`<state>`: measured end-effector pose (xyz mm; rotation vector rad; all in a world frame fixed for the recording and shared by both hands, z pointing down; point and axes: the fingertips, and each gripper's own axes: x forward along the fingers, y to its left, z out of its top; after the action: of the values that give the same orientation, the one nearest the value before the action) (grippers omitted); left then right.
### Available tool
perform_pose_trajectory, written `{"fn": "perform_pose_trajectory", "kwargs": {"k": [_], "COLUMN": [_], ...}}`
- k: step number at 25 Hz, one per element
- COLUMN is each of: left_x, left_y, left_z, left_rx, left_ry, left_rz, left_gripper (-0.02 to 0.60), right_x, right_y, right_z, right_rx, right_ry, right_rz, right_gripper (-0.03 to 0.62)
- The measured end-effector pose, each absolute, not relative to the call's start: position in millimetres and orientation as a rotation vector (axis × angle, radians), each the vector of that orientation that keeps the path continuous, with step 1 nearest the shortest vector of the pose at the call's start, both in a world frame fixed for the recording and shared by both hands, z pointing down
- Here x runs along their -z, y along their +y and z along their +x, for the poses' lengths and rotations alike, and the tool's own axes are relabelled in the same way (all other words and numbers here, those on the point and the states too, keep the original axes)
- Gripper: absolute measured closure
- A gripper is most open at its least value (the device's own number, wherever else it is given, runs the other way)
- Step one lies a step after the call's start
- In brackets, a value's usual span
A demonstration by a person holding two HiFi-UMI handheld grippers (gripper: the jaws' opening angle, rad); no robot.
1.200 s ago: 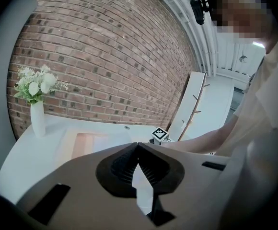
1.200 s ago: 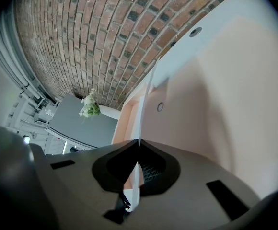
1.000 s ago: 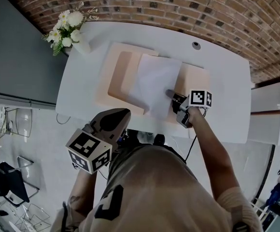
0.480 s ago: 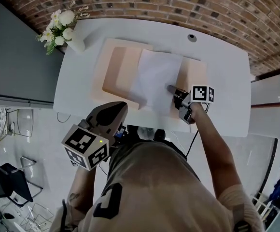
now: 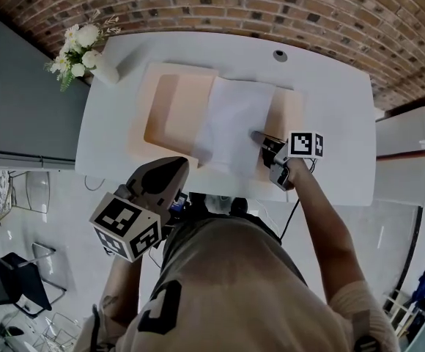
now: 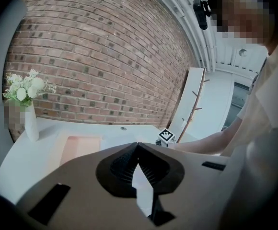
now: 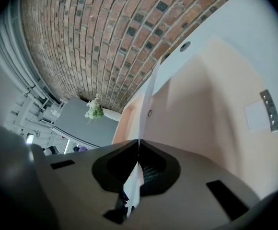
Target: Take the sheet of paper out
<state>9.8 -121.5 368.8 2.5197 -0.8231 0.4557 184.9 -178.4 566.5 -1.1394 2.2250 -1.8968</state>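
Sheet of paper (image 5: 234, 123) farther right now, long axis toward wall (image 5: 198, 2), in clamped right tongs (image 5: 257, 136); left tongs (image 5: 177, 166) together.

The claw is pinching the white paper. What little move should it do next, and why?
Probably draw the right claw back toward the person, sliding the sheet of paper off the folder. The claw is shut on the sheet's edge, yet most of the sheet lies over the open peach folder, so it isn't out.
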Motion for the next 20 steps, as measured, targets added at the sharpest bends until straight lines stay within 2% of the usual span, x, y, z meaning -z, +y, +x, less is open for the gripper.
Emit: {"fn": "perform_pose_trajectory", "kwargs": {"k": [20], "left_x": [-363.3], "left_y": [-102.9], "left_z": [58.8], "left_rx": [-0.458], "left_ry": [-0.888], "left_rz": [2.517], "left_gripper": [0.568], "right_x": [-557.7], "right_y": [-163.9], "right_z": [229.5], "right_rx": [1.882], "right_ry": [2.295], "right_rz": [-1.08], "right_gripper": [0.569]}}
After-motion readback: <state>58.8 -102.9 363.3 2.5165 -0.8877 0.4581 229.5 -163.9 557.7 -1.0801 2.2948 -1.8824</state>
